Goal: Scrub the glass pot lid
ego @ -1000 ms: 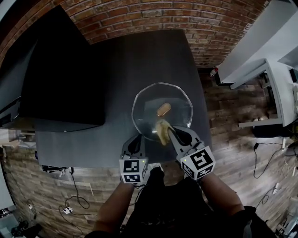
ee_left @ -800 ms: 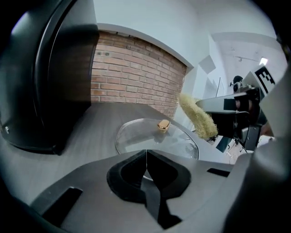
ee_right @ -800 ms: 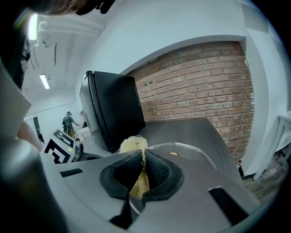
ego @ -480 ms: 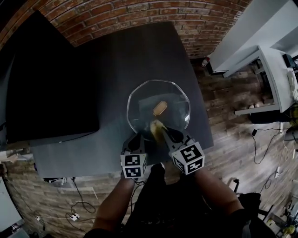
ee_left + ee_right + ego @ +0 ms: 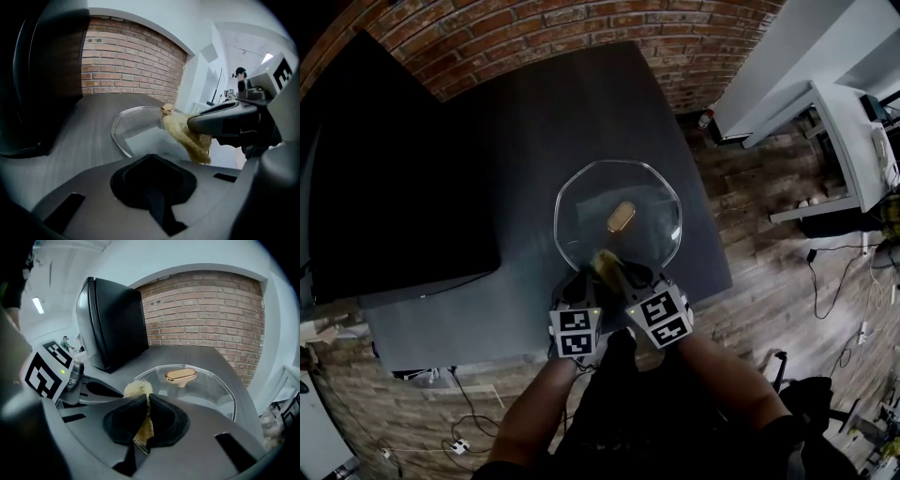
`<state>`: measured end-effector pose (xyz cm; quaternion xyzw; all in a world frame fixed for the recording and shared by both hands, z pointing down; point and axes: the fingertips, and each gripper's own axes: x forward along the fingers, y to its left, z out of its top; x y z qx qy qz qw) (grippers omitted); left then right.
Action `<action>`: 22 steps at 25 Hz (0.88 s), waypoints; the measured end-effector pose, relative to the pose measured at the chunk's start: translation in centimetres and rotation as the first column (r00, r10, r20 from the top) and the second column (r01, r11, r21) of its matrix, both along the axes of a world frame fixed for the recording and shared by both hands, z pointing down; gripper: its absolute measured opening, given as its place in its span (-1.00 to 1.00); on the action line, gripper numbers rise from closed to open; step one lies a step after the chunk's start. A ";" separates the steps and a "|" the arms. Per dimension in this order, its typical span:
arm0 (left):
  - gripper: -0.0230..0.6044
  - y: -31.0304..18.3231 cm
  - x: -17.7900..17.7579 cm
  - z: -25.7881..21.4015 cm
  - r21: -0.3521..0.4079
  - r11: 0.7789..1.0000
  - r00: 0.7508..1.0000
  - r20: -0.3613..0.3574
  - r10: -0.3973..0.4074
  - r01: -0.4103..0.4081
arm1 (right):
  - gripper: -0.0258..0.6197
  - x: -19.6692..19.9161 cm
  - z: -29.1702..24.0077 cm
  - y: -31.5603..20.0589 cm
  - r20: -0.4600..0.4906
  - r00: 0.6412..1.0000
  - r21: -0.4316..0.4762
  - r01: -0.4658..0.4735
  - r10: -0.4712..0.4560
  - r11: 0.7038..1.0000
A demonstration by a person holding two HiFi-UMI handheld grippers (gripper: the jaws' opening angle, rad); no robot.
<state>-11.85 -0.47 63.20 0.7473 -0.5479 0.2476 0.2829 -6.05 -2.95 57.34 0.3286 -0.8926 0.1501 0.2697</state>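
Where the brick wall closes the far side, a dark grey table fills the middle of the head view, with wood floor to its right.

Item: black appliance, large and box-shaped, standing on the left part of the table, well apart from the lid.

Item: glass pot lid, clear, rim of rounded facets, lying flat on the table's near right part, knob side up.

Item: left gripper, at the lid's near-left rim. Its dark pads are drawn together along a single seam in the left gripper view. The tips reach the glass edge, but whether the rim is pinched between them cannot be told.

Item: right gripper, just right of the left one and angled in over the lid's near edge. Its jaws are clamped on the sponge.

Item: yellow sponge, coarse and folded. One end is squeezed between the right gripper's pads, and the other juts beyond the tips, over the near part of the glass.

Item: gold knob, oblong, at the lid's centre, just beyond the sponge and not touching it.
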 end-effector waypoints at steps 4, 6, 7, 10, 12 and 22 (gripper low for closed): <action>-0.82 0.0 -0.2 0.0 -0.009 1.000 1.000 0.006 0.009 -0.009 | -0.84 -1.0 1.7 0.6 -0.078 0.996 0.006 0.034 -0.033 0.999; -0.82 0.0 -0.1 0.0 -0.013 1.000 1.000 -0.002 0.010 -0.010 | -0.84 -1.5 2.1 0.8 -0.098 0.994 0.006 0.046 -0.045 0.999; -0.82 0.0 -0.1 0.0 -0.016 1.000 1.000 -0.004 0.013 -0.013 | -0.84 -1.7 2.4 0.9 -0.107 0.993 0.008 0.050 -0.049 0.999; -0.82 0.1 0.1 0.0 -0.024 0.999 1.000 -0.003 0.025 -0.025 | -0.84 -2.0 2.9 0.9 -0.128 0.990 0.006 0.056 -0.055 0.998; -0.82 0.0 0.1 0.0 -0.027 0.999 1.000 -0.001 0.026 -0.026 | -0.84 -2.1 3.3 0.8 -0.138 0.989 0.004 0.058 -0.057 0.998; -0.82 0.2 0.1 0.2 -0.035 0.999 1.000 0.021 0.020 -0.019 | -0.84 -2.1 3.8 1.0 -0.174 0.976 0.015 0.136 -0.131 0.991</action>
